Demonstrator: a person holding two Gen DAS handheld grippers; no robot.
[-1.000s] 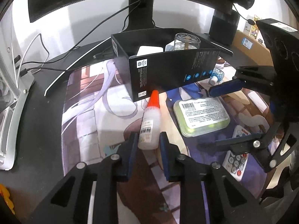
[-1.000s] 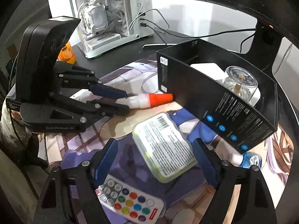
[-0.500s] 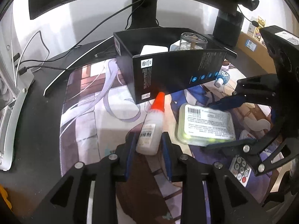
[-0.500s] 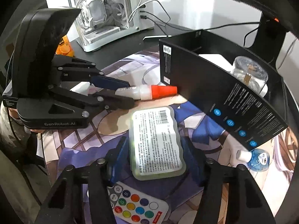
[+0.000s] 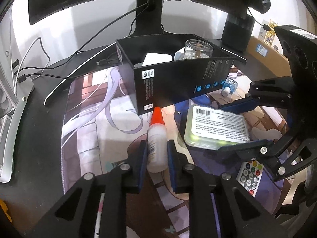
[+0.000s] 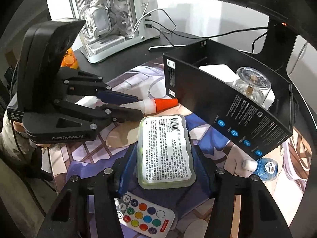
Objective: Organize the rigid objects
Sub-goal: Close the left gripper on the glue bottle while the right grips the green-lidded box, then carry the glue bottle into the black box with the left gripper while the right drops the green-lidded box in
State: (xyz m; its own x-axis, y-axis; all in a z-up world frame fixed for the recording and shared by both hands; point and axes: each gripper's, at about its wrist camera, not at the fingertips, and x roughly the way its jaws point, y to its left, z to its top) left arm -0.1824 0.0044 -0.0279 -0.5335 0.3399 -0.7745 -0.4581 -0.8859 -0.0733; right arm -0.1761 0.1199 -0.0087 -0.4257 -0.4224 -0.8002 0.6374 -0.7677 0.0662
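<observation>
A white glue bottle [image 5: 156, 146] with an orange nozzle sits between the blue pads of my left gripper [image 5: 157, 148], which is shut on its body. The nozzle points at the lower near corner of the black open box [image 5: 178, 83]. In the right wrist view the same glue bottle [image 6: 152, 105] juts from the left gripper [image 6: 138, 107]. My right gripper [image 6: 163, 152] is shut on a flat pale green case [image 6: 165, 148] with a white printed label, its pads pressing on the two long sides. The black box [image 6: 227, 109] holds a glass jar [image 6: 251, 83] and a white item.
A white remote [image 6: 144, 214] with coloured buttons lies just below the case. A small blue bottle [image 6: 263, 166] lies by the box's right end. A white PC case [image 6: 111, 19] stands at the back left and a monitor stand [image 5: 148, 13] behind the box. Cables cross the desk.
The right gripper's jaws came in from wide apart onto the green case, which turned to lie along the fingers. The left gripper tightened on the glue bottle and stayed put.
</observation>
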